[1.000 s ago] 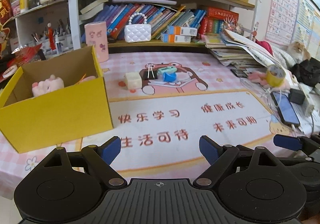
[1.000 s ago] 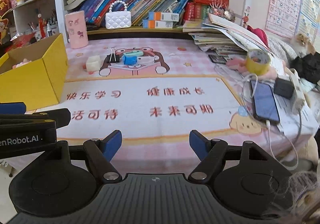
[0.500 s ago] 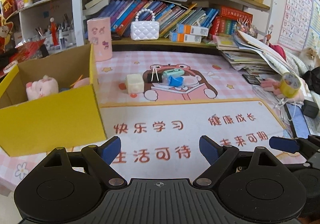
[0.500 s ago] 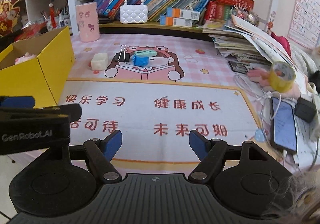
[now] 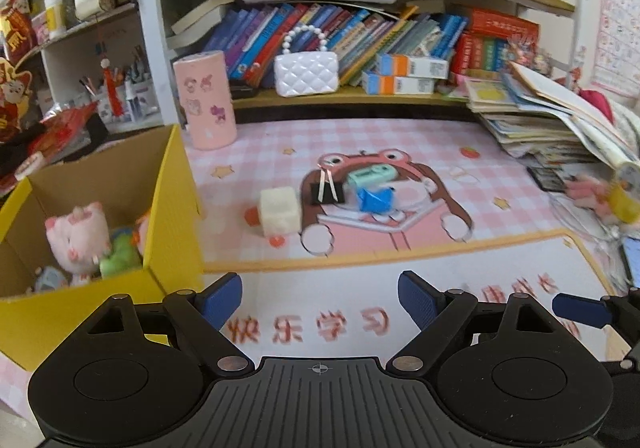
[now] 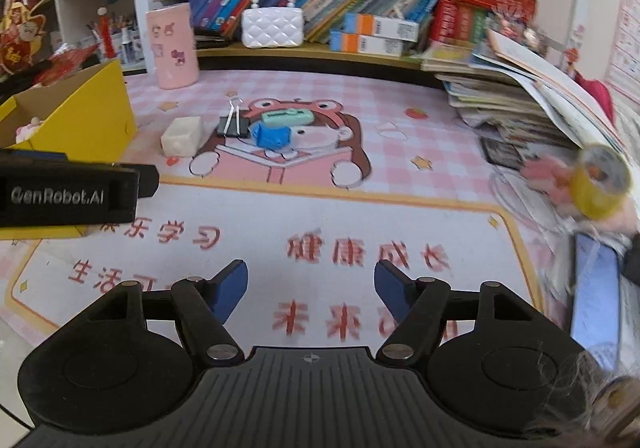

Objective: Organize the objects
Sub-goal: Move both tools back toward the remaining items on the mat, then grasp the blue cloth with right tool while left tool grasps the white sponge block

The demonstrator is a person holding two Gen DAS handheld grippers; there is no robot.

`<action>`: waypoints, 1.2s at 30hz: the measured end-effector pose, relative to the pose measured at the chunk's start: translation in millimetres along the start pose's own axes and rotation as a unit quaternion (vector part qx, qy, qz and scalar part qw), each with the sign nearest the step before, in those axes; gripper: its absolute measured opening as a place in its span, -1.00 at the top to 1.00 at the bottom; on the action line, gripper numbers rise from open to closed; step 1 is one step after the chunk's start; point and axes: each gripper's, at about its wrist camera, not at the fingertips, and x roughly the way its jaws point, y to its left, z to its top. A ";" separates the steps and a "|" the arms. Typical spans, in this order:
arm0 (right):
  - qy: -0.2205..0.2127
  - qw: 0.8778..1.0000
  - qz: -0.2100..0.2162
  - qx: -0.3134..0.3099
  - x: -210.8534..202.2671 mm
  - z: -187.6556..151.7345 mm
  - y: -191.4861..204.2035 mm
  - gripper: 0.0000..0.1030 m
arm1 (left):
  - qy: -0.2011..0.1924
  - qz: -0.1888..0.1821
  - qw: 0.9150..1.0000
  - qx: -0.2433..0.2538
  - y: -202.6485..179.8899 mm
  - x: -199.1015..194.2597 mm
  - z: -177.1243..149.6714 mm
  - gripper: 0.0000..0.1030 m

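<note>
Clutter for sorting lies mid-mat: a cream block point(image 6: 182, 136), a black binder clip point(image 6: 233, 125), a mint green case point(image 6: 286, 116) and a blue piece point(image 6: 271, 135). The clip's long axis runs near-to-far, wire handles pointing far. The mint case lies crosswise, left to right. A yellow box point(image 5: 172, 208) stands at left, holding a pink plush pig point(image 5: 78, 236). The left gripper point(image 5: 320, 300) is spread wide, empty. The right gripper point(image 6: 311, 286) has just been closing, nothing between its jaws.
</note>
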 end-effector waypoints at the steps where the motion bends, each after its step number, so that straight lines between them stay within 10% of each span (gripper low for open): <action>1: -0.003 1.000 0.008 -0.004 4.9 3.2 -1.8 -0.28 | -0.001 0.007 1.000 -0.001 -0.5 3.9 4.5 -0.69; 17: -0.034 0.991 0.093 -0.092 110.2 72.7 -12.2 -0.13 | 0.034 0.089 0.995 -0.023 -2.4 96.0 56.5 -0.46; 36: 0.003 0.976 0.170 -0.134 197.1 117.2 -1.9 0.18 | 0.110 0.098 0.986 -0.083 29.0 182.6 65.6 -0.02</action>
